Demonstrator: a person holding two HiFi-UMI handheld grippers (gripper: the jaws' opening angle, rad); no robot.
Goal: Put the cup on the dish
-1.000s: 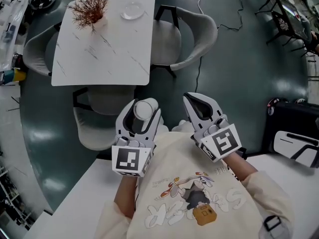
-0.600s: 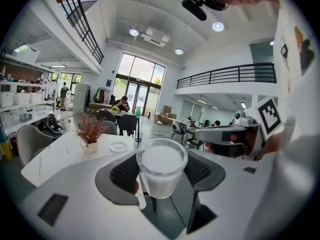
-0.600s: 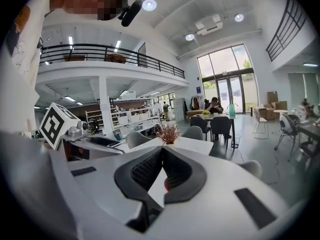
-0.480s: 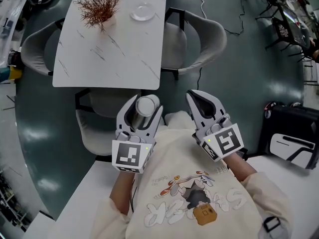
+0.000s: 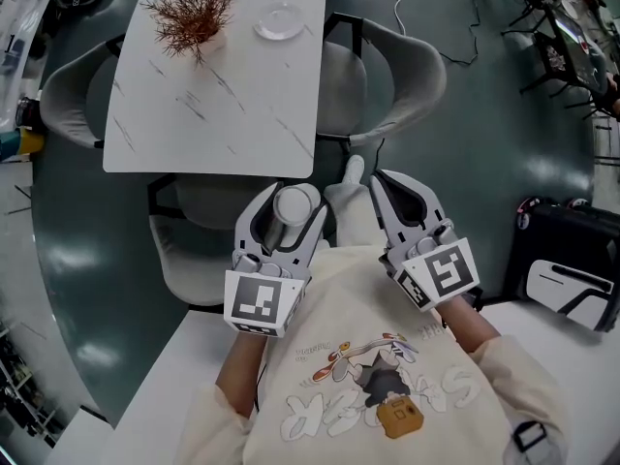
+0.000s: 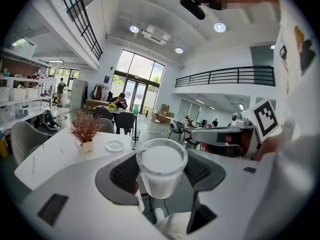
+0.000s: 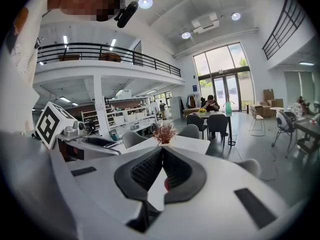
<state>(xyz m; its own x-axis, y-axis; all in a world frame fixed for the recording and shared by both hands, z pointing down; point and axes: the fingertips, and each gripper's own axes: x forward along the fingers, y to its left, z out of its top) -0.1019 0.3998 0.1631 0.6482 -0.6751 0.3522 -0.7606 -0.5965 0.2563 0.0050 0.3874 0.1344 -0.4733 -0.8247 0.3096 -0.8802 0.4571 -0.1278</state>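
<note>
No readable text. Lettering on shirt (image 5: 334,303) print upside down, too blurred to read.

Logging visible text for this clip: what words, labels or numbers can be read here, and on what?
No text reads clearly.
Shirt print: lettering upside down and creased, unreadable.
Blue wall sign: too small.
Cubes on left gripper and right gripper: square marker patterns only, no words.

place: open office hall | cues: mezzanine railing (image 6: 225,76), table (image 5: 213,114), chairs (image 5: 405,66)
</note>
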